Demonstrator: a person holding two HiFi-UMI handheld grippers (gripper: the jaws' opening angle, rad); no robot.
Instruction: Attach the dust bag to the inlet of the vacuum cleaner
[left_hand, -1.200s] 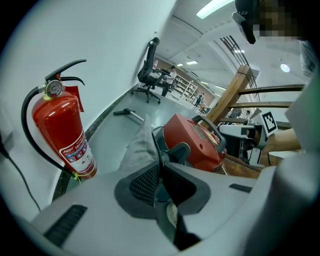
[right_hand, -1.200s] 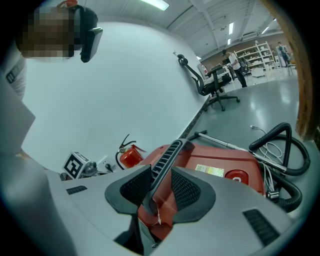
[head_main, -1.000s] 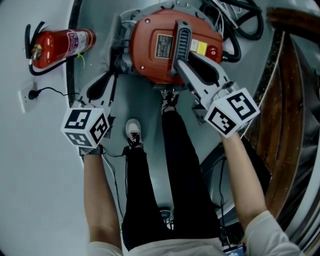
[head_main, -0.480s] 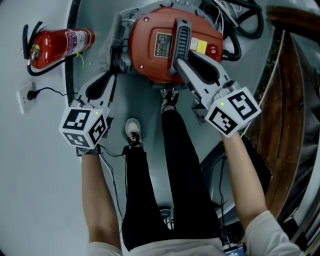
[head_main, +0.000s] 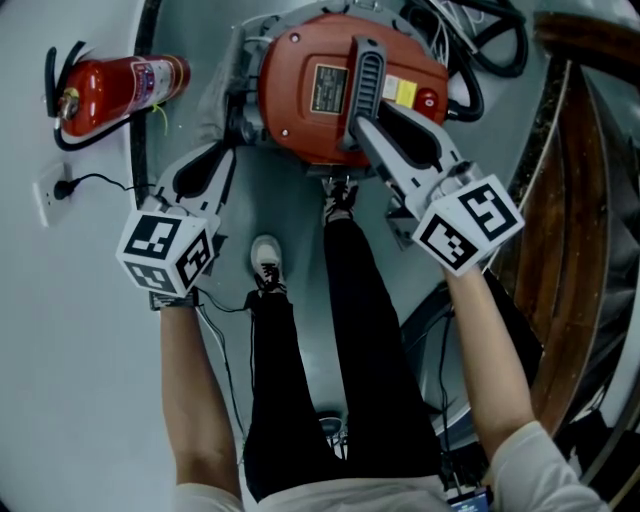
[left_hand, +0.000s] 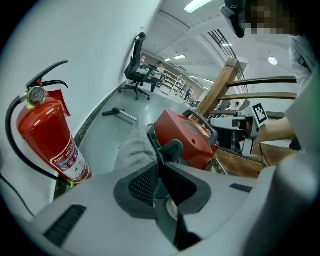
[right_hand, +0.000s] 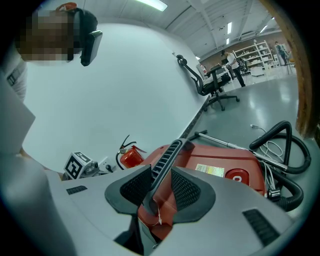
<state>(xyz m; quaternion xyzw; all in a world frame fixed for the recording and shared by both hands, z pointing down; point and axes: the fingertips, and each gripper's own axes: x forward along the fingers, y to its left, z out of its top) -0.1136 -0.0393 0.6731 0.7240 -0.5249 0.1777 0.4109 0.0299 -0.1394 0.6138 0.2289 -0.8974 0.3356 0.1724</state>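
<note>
1. Grey cloth of the dust bag (left_hand: 132, 145) runs up out of the left gripper (left_hand: 157, 176), whose jaws are pinched together on the bag's edge. The bag lies against the side of the red vacuum cleaner (head_main: 310, 100).
2. The right gripper (right_hand: 159, 181) is clamped on the cleaner's black handle (right_hand: 167, 155), apparently steadying the body.
3. The inlet cannot be made out clearly in any view, so whether the bag's mouth sits on it cannot be told. The fitting step looks unfinished.
4. The left hold is on thin fabric near an edge. A firm pull could slide the cloth out of the jaws, or stretch the bag without moving its mouth.
5. Pushing the bag on from the side could twist or roll the cleaner if the handle grip slips, leaving the mouth crooked.
6. A fire extinguisher (head_main: 120, 88) lies near the left gripper, and the person's shoe (head_main: 265, 262) is just below it. A sudden release could swing the gripper into either.
</note>
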